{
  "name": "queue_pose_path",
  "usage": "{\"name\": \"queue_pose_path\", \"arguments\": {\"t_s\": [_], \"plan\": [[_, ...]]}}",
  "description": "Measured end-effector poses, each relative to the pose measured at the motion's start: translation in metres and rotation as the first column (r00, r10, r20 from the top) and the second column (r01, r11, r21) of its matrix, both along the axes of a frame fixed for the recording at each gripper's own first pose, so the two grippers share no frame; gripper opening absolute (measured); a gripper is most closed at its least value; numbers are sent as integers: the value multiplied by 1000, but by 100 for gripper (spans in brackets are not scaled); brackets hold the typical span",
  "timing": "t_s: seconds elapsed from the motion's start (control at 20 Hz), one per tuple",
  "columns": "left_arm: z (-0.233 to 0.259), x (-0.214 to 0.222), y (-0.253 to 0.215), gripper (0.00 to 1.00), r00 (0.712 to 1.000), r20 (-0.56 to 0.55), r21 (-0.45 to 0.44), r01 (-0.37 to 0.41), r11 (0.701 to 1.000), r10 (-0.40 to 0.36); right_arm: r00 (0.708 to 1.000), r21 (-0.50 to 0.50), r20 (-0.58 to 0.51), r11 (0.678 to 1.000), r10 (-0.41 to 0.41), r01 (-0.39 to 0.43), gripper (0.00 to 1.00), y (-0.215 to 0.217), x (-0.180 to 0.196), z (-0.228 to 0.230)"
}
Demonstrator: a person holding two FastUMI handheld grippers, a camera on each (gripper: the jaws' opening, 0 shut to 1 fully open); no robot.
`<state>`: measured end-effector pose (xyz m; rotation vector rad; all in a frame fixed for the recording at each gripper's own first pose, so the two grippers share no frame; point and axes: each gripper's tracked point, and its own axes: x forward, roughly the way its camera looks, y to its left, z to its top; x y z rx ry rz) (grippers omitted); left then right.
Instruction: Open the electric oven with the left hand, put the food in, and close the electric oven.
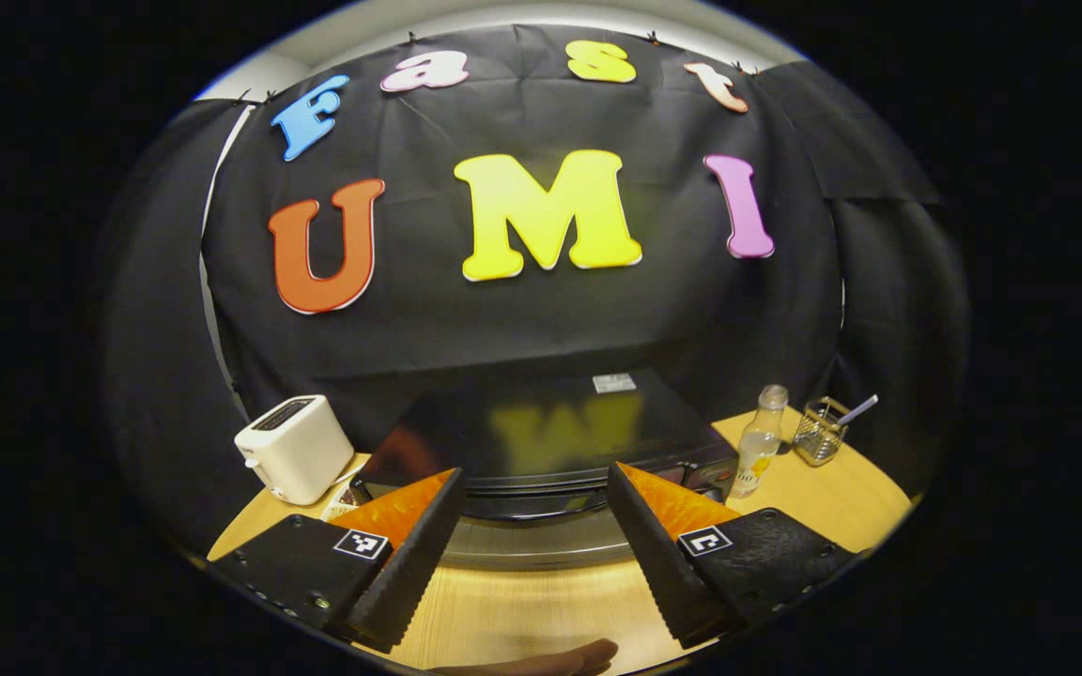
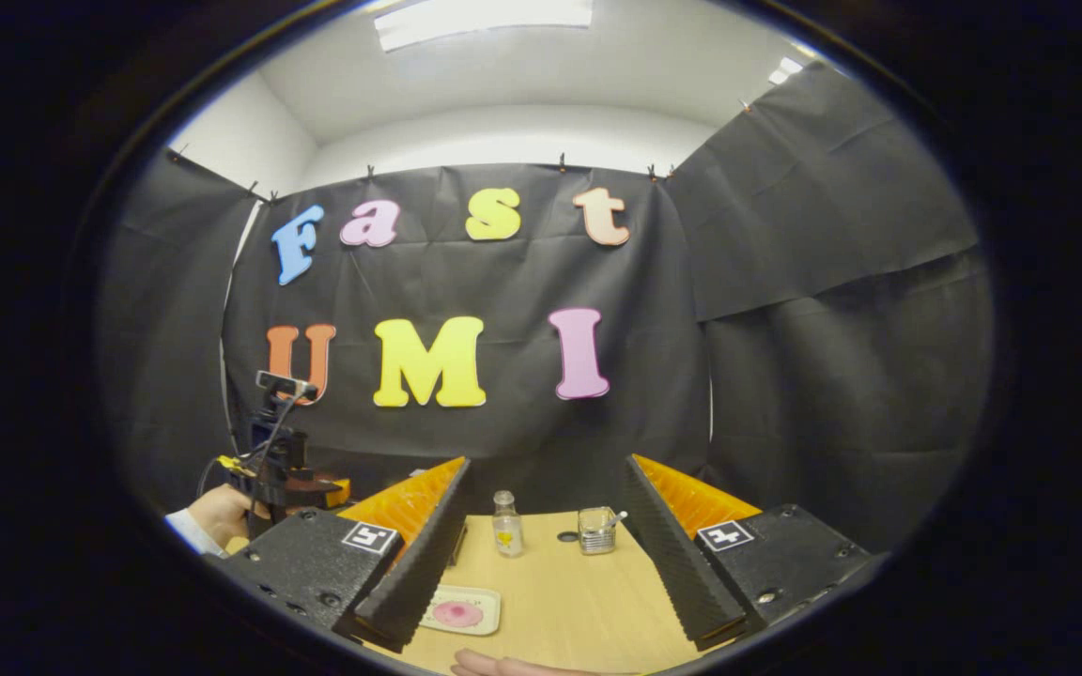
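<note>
The black electric oven (image 1: 550, 437) stands on the wooden table (image 1: 513, 610) straight ahead in the left gripper view, its door handle (image 1: 541, 543) a silver bar along the front. My left gripper (image 1: 536, 554) is open just in front of and above that handle, nothing between its fingers. In the right gripper view a small white tray with pink food (image 2: 461, 611) lies on the table (image 2: 560, 601) near the left finger. My right gripper (image 2: 541, 554) hangs open above the table. The left gripper (image 2: 273, 469) and the hand holding it show at far left.
A white toaster (image 1: 295, 447) stands left of the oven. A clear bottle (image 1: 759, 439) and a wire holder (image 1: 821, 430) with a utensil stand to its right; the bottle (image 2: 505, 524) and holder (image 2: 596, 530) stand at the back. A fingertip (image 1: 541, 659) shows at the bottom edge.
</note>
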<state>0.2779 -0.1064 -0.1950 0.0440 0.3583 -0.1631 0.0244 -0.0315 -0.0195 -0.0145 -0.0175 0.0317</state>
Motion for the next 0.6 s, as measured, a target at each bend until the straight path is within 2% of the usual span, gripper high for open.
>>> {"name": "queue_pose_path", "arguments": {"t_s": [0.05, 0.15, 0.2, 0.25, 0.3, 0.35, 0.4, 0.45, 0.5, 0.55, 0.6], "plan": [[-6, 6, -1, 96, 1000, -8, -2, -3, 1000, 3, 1000, 4, -1, 1000, 5, -5, 100, -1, 1, -1], [-15, 14, -7, 96, 1000, -28, -43, 4, 999, -5, 1000, 1, 6, 1000, 3, -3, 96, -6, 5, -3], [-19, 18, -9, 90, 999, -38, -67, 6, 998, -8, 1000, -4, 13, 1000, 0, 0, 96, -8, 6, -3], [-24, 20, -11, 96, 998, -56, -77, 1, 997, -5, 1000, -9, 18, 1000, -4, 4, 100, -10, 8, -4], [-22, 25, -7, 96, 999, -40, -59, -14, 998, 12, 1000, -12, 19, 1000, -4, 5, 96, -11, 9, -5], [-22, 31, -5, 97, 999, -35, -52, -21, 998, 19, 1000, -12, 14, 1000, -5, 5, 100, -12, 10, -8], [-25, 29, -8, 96, 999, -48, -73, -14, 997, 10, 1000, -11, 8, 1000, -8, 8, 96, -13, 12, -10], [-25, 31, -10, 97, 999, -51, -84, -11, 996, 7, 1000, -16, 4, 1000, -16, 16, 100, -16, 14, -11], [-28, 32, -10, 84, 997, -76, -88, -5, 996, -2, 1000, -24, 0, 999, -24, 24, 100, -19, 14, -12], [-27, 34, -8, 95, 997, -76, -92, 2, 996, -9, 1000, -28, -1, 999, -28, 28, 100, -20, 15, -11], [-28, 33, -8, 95, 996, -91, -96, 8, 995, -17, 1000, -28, 0, 999, -30, 30, 100, -21, 15, -11]]}}
